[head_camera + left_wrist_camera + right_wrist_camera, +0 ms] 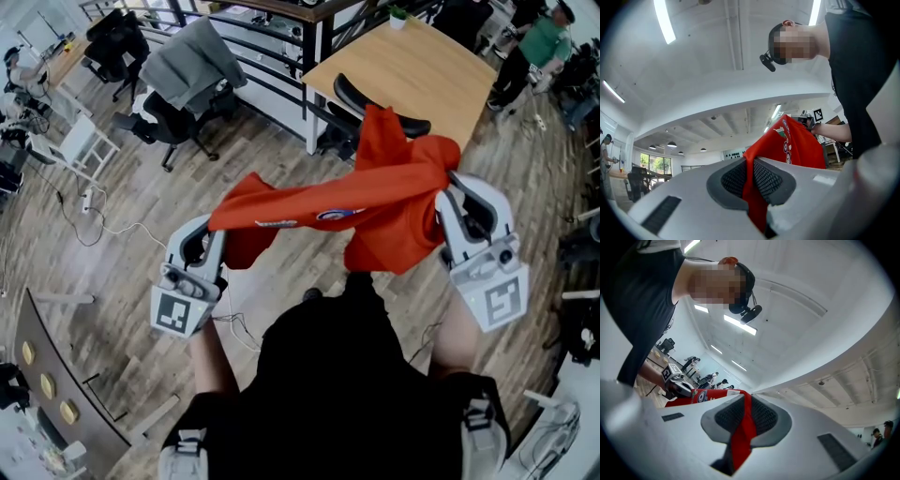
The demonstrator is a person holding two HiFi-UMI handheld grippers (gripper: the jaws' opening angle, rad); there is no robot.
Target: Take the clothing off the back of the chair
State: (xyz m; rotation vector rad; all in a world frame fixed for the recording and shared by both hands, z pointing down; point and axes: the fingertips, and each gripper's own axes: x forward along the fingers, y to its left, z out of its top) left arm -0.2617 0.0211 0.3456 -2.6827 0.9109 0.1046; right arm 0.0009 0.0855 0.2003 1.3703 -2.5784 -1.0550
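A red shirt (375,202) with a round printed badge hangs stretched between my two grippers, lifted above the black chair (375,105) by the wooden table. My left gripper (217,234) is shut on one end of the cloth; in the left gripper view the red shirt (797,145) runs out from between the pads (766,180). At the right, my right gripper (446,202) is shut on the other bunched end, and the red shirt (743,427) is pinched between its pads (761,416). Part of the chair's back is hidden behind the cloth.
A wooden table (412,70) stands just beyond the chair. Another office chair draped with a grey garment (192,61) stands at the upper left. A white chair (80,141) and floor cables lie to the left. People stand at the upper right (534,47).
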